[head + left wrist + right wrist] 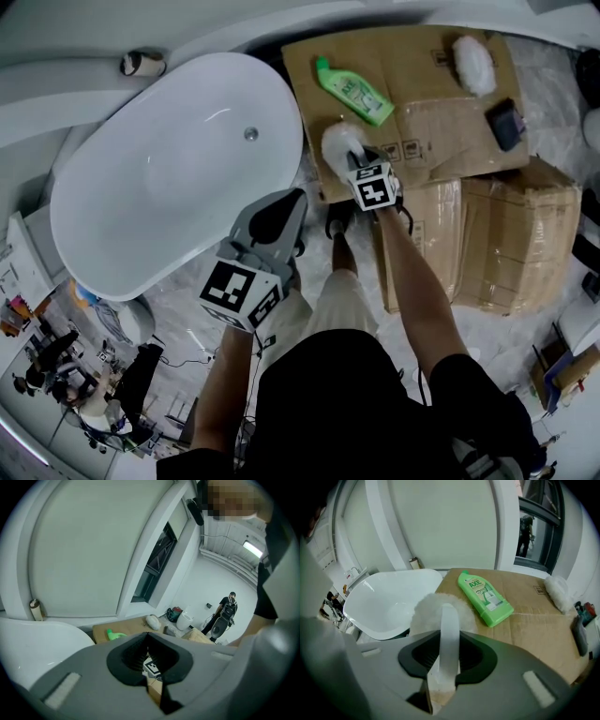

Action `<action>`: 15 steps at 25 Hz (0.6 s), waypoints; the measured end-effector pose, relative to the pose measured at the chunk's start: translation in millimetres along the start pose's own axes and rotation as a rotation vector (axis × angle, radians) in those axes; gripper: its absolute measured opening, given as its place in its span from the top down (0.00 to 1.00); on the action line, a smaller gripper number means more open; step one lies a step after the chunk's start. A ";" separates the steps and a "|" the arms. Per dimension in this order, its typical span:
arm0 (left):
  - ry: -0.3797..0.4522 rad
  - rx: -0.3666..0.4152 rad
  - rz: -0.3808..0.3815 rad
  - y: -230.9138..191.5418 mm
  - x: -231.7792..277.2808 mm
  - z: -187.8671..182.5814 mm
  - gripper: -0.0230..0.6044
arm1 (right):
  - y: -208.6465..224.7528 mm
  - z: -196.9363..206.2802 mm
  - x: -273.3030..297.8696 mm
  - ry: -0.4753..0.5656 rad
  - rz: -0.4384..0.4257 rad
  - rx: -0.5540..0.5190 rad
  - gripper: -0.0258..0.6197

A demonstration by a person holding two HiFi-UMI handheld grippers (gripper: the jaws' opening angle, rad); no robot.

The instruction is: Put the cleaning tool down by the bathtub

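Cleaning tool (338, 143) gripped — set-down not yet made
My left gripper (281, 214) has its fingers closed on nothing; my right gripper (353, 167) clamps the tool's handle, fluffy head just over the cardboard (441, 84) beside the bathtub (159, 178) — next, I judge: lower, then release.

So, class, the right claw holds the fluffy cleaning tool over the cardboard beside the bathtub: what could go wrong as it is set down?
1. The green bottle lies close beside the cleaning tool; a careless lowering could knock it.
2. The tool hangs near the edge of the cardboard by the bathtub, so it might slide off.
3. The right claw grips only the thin handle; the head could swing.
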State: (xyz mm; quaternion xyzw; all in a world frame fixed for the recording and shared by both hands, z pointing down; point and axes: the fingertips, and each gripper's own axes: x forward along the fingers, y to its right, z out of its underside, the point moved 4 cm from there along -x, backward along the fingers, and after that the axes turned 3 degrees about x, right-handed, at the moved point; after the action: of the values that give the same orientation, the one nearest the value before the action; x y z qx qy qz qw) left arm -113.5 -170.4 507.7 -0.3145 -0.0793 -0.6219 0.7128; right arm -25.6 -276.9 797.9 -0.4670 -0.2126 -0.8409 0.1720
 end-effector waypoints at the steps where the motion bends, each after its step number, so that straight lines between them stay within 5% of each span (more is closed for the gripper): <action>1: -0.004 0.004 0.001 -0.1 -0.5 -0.1 0.97 | -0.2 -0.5 0.5 0.001 -0.001 0.001 0.81; 15: 0.007 -0.004 -0.028 -2.3 -9.1 -1.5 0.97 | -7.1 -7.7 -0.3 0.009 -0.023 0.005 0.81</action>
State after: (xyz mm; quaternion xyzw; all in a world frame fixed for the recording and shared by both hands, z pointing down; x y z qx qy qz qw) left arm -118.0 -163.7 502.7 -0.3124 -0.0799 -0.6330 0.7038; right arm -34.3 -274.8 792.6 -0.4601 -0.2194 -0.8445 0.1644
